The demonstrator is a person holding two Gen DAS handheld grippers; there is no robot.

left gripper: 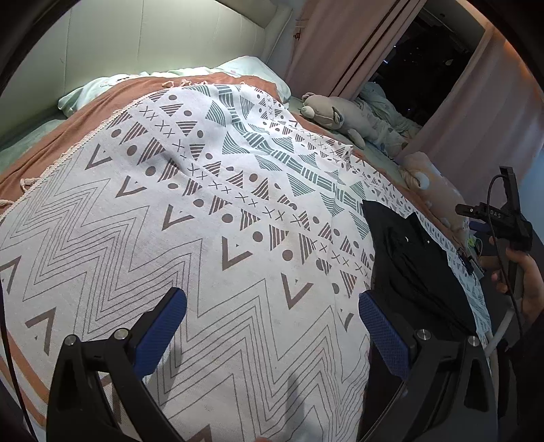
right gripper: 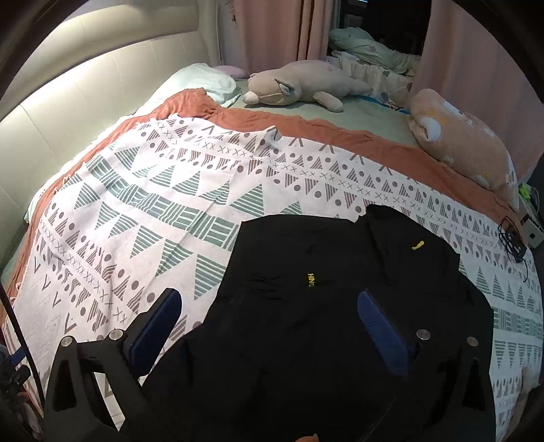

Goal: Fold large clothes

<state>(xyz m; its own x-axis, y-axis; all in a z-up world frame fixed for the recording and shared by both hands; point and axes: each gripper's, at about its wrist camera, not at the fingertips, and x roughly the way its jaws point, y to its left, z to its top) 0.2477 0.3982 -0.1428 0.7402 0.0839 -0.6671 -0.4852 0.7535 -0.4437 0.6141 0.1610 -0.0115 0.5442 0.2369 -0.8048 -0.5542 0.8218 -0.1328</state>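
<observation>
A black garment (right gripper: 323,306) with small yellow lettering lies spread flat on a white patterned blanket (right gripper: 170,210) that covers the bed. My right gripper (right gripper: 268,293) hangs just above the garment's near half, open wide, with nothing pinched between its blue pads (right gripper: 159,326). In the left wrist view the same black garment (left gripper: 414,265) lies at the right, beside the right finger. My left gripper (left gripper: 270,295) is open over the bare blanket (left gripper: 204,221) and holds nothing. A hand (left gripper: 523,289) holding the other tool shows at the far right edge.
A grey plush animal (right gripper: 295,86) and a peach plush (right gripper: 459,136) lie at the bed's far side. A pale pillow (right gripper: 200,80) rests by the padded headboard (right gripper: 85,102). A black cable and small items (right gripper: 513,238) sit at the bed's right edge. Pink curtains (right gripper: 272,30) hang behind.
</observation>
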